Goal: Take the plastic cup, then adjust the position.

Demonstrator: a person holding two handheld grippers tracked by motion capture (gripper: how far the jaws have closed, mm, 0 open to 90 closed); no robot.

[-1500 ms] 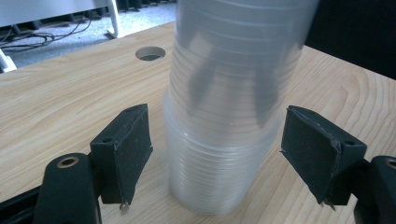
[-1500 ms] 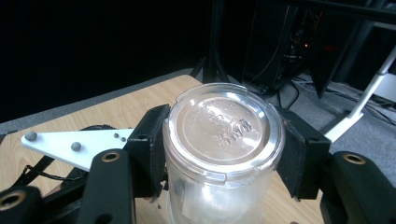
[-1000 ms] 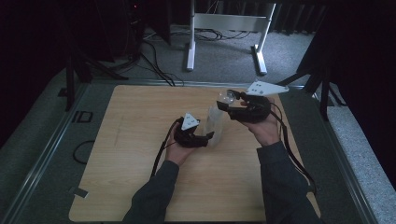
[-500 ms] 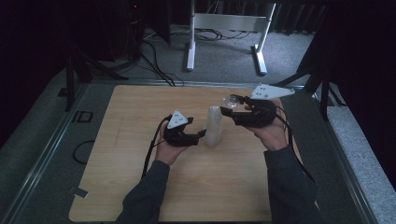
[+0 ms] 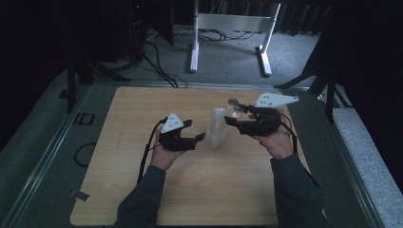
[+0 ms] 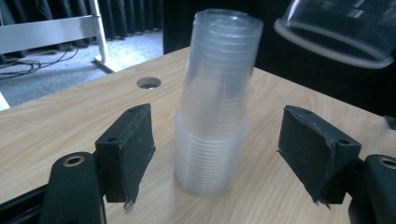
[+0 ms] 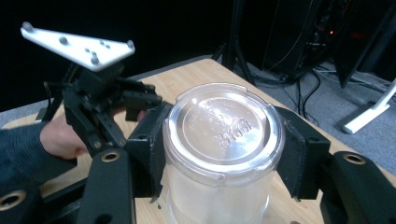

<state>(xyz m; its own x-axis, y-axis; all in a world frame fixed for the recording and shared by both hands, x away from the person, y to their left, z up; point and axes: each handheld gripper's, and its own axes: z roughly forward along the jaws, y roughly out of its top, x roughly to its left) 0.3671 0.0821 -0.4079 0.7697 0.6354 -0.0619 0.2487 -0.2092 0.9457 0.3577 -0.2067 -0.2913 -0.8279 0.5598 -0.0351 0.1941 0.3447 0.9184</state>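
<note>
Clear plastic cups, nested upside down into a stack, standing on the pale wooden table at the middle of the high view. Stack seen close in the left gripper view, centre frame, leaning a little, base on the wood. Left tongs just left of the stack in the high view, held in the left hand; jaws just now closing in, the stack between them, yet visible gaps on both sides between pads and plastic, so released, gripping nothing. Round hole in the tabletop at upper left of that view.

Right tongs right of the stack top in the high view, carried by the right hand, clenched on a single clear cup held above the table, just beside the top of the stack. Same cup large at centre of the right gripper view, embossed round bottom facing the camera, black pads pressed on both flanks. Same cup's rim at upper right of the left gripper view. White metal stand on grey carpet beyond the table, top of the high view.
</note>
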